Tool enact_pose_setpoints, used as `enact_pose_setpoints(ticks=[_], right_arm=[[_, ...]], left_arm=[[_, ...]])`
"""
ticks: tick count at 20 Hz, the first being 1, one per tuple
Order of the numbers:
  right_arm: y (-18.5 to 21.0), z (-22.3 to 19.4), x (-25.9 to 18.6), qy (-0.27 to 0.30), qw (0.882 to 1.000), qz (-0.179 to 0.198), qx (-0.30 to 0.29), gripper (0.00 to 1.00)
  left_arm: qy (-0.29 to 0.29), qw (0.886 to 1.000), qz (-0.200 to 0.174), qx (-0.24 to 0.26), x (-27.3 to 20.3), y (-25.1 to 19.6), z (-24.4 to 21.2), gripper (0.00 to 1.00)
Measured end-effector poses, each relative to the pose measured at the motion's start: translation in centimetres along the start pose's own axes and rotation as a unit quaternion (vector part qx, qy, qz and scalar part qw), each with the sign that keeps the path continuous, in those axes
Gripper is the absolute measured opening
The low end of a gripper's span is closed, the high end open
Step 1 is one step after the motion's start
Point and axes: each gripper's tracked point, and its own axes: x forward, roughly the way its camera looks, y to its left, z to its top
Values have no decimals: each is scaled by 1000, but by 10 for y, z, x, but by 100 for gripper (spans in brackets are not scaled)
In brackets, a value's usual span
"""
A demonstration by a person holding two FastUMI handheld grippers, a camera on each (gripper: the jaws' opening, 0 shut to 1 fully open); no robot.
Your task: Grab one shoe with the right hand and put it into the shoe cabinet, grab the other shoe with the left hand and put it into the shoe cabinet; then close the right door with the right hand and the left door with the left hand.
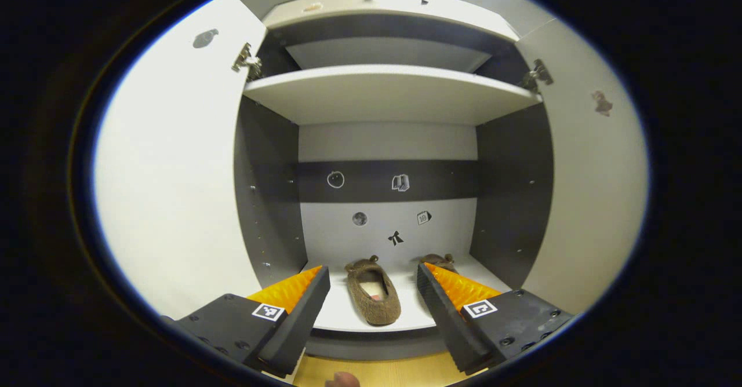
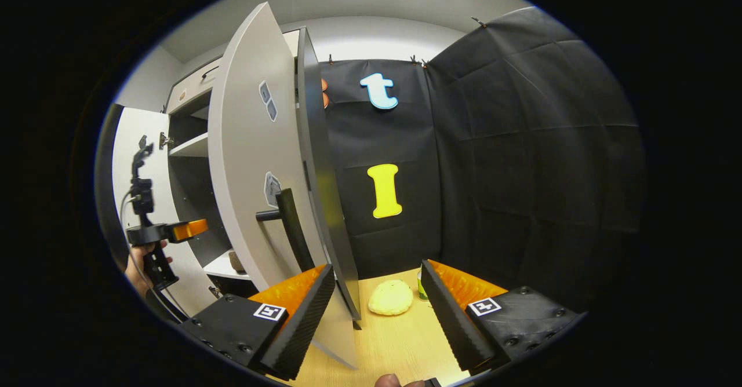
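Note:
In the left gripper view, two brown furry shoes lie on the bottom shelf of the open shoe cabinet (image 1: 388, 94). One shoe (image 1: 374, 292) lies lengthwise in the middle. The other shoe (image 1: 439, 260) is partly hidden behind my left gripper's finger. My left gripper (image 1: 374, 285) hovers open in front of the shelf, holding nothing. Both doors stand open: the left door (image 1: 174, 172) and the right door (image 1: 591, 190). In the right gripper view, my right gripper (image 2: 377, 285) is open and empty, just outside the right door (image 2: 249, 184) near its dark handle (image 2: 290, 225). The left gripper (image 2: 168, 232), held by a hand, shows by the cabinet opening.
A pale yellow rounded object (image 2: 391, 298) and a small green-and-white container (image 2: 422, 289) sit on the wooden floor (image 2: 394, 340) beside the cabinet, against the black cloth wall. The upper shelves (image 1: 388, 51) hold nothing I can see.

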Motion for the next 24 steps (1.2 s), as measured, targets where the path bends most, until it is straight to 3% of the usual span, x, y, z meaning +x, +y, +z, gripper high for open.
enact_pose_setpoints(ticks=[12, 18, 24], right_arm=[[13, 2, 11, -8, 1000, 1, -17, 98], [32, -2, 6, -8, 1000, -4, -17, 98], [77, -11, 0, -9, 1000, 15, -21, 98]], left_arm=[[4, 1000, -9, -5, -139, 14, -21, 96], [6, 999, -20, -24, -156, 24, -44, 97], [7, 1000, -12, -1, -172, 51, -55, 96]])
